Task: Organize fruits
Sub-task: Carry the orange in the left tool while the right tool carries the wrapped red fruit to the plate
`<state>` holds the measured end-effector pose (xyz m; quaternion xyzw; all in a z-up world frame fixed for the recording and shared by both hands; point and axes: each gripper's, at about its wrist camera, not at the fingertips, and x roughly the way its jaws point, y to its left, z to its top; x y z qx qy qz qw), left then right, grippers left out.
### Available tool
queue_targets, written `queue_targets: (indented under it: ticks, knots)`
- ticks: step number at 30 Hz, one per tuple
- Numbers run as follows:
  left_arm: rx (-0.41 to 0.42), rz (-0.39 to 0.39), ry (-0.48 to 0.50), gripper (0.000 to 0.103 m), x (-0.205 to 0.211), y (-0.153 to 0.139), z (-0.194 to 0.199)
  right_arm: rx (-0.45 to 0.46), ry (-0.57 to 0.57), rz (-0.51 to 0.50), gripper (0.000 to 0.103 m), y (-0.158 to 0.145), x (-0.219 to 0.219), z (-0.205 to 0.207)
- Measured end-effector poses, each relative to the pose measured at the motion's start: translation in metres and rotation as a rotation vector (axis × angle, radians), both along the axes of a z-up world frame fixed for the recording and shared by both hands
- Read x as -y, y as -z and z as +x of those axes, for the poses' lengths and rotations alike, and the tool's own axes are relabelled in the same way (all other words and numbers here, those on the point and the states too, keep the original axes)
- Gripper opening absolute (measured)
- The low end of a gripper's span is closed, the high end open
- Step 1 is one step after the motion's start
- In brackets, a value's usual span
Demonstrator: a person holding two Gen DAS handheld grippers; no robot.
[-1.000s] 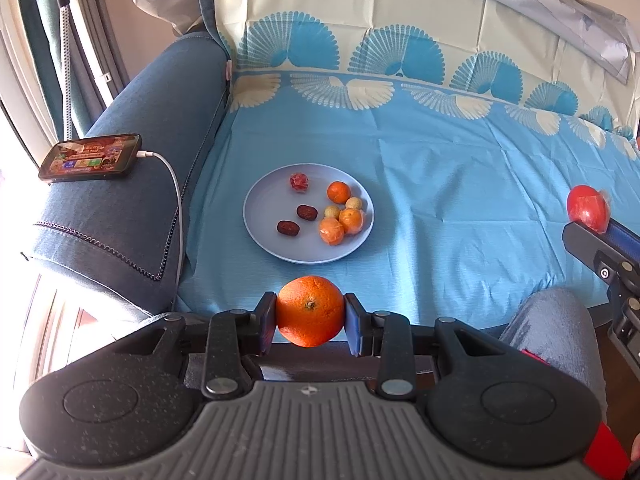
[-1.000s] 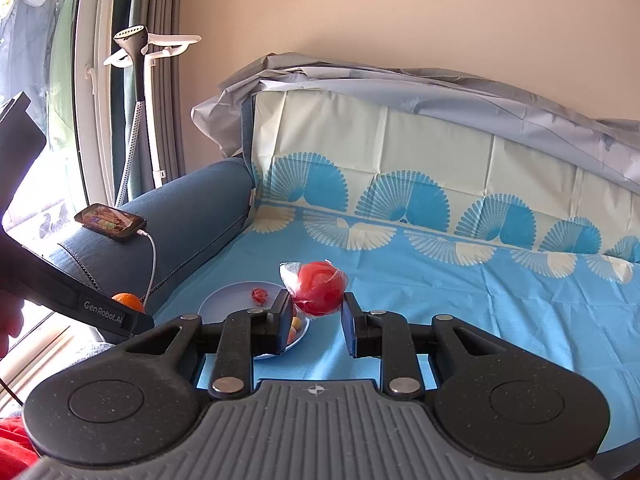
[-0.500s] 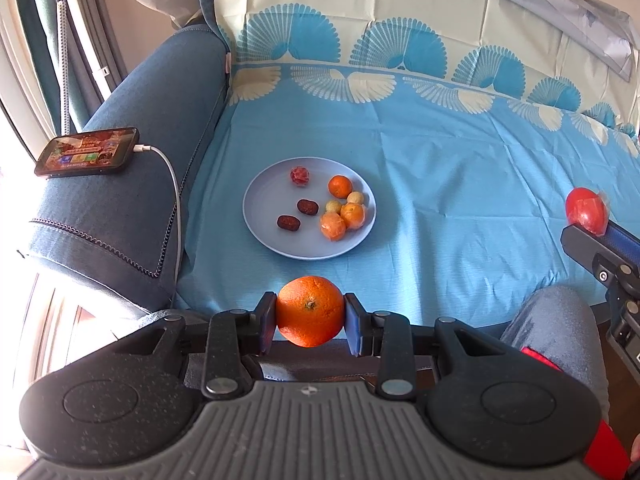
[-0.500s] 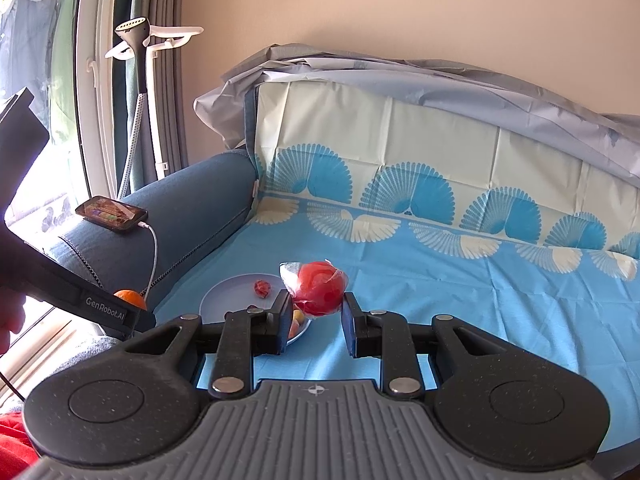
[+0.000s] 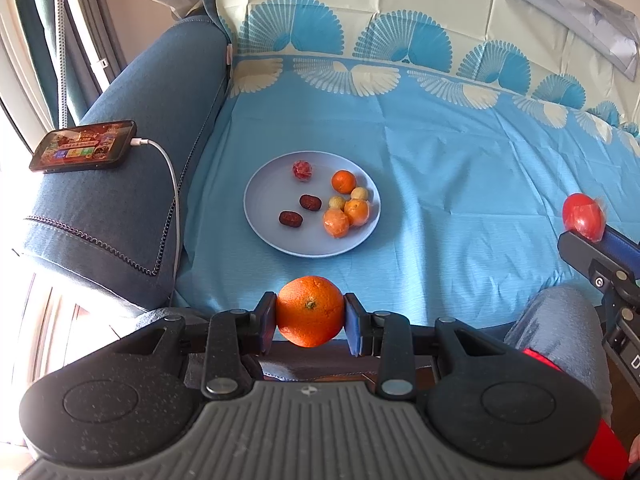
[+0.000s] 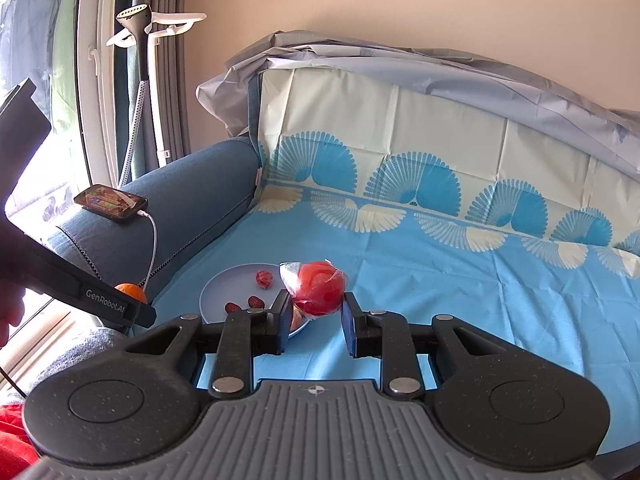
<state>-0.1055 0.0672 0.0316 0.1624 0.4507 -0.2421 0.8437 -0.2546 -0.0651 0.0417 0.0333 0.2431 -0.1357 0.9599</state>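
The left claw (image 5: 310, 312), at the bottom centre of its frame, grips an orange (image 5: 310, 311) above the near edge of a blue cloth (image 5: 460, 184) spread over a sofa. The right claw (image 6: 316, 312), also low and level, clamps a plastic-wrapped red fruit (image 6: 320, 289). Mid-frame on the cloth, a pale blue plate (image 5: 272, 232) holds small oranges, two dark dates and two yellowish fruits. At left, a phone (image 5: 84, 151) with a white cable lies on the denim-blue armrest (image 5: 132, 128); curtains and a window fill the upper left.
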Motion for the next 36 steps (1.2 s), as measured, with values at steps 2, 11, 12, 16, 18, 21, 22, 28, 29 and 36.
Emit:
queue_targets:
  ticks: [2, 11, 12, 16, 18, 21, 22, 28, 29, 36]
  knots:
    - [-0.005, 0.002, -0.001, 0.039, 0.001, 0.001, 0.002, -0.007, 0.000, 0.001, 0.027, 0.001, -0.001, 0.002]
    - [-0.037, 0.020, -0.013, 0.039, 0.004, 0.013, 0.019, -0.050, -0.010, 0.021, 0.027, 0.010, 0.003, 0.017]
    - [-0.040, 0.022, -0.015, 0.039, 0.004, 0.014, 0.022, -0.055, -0.012, 0.024, 0.027, 0.011, 0.004, 0.020]
    - [-0.048, 0.032, -0.027, 0.039, 0.009, 0.022, 0.040, -0.079, -0.019, 0.041, 0.028, 0.019, 0.007, 0.038]
    - [-0.048, 0.034, -0.033, 0.039, 0.012, 0.025, 0.052, -0.091, -0.025, 0.050, 0.027, 0.024, 0.010, 0.050]
    - [-0.044, 0.035, -0.038, 0.039, 0.020, 0.030, 0.074, -0.110, -0.035, 0.056, 0.028, 0.033, 0.014, 0.074]
    - [-0.043, 0.030, -0.038, 0.039, 0.024, 0.032, 0.082, -0.115, -0.041, 0.059, 0.028, 0.037, 0.016, 0.084]
    - [-0.029, 0.015, -0.044, 0.039, 0.051, 0.050, 0.134, -0.143, -0.079, 0.047, 0.027, 0.061, 0.023, 0.145]
    - [-0.026, 0.022, -0.047, 0.039, 0.056, 0.055, 0.142, -0.148, -0.086, 0.051, 0.027, 0.066, 0.026, 0.156]
    - [-0.045, 0.048, -0.063, 0.039, 0.082, 0.094, 0.196, -0.197, -0.113, 0.053, 0.028, 0.103, 0.036, 0.222]
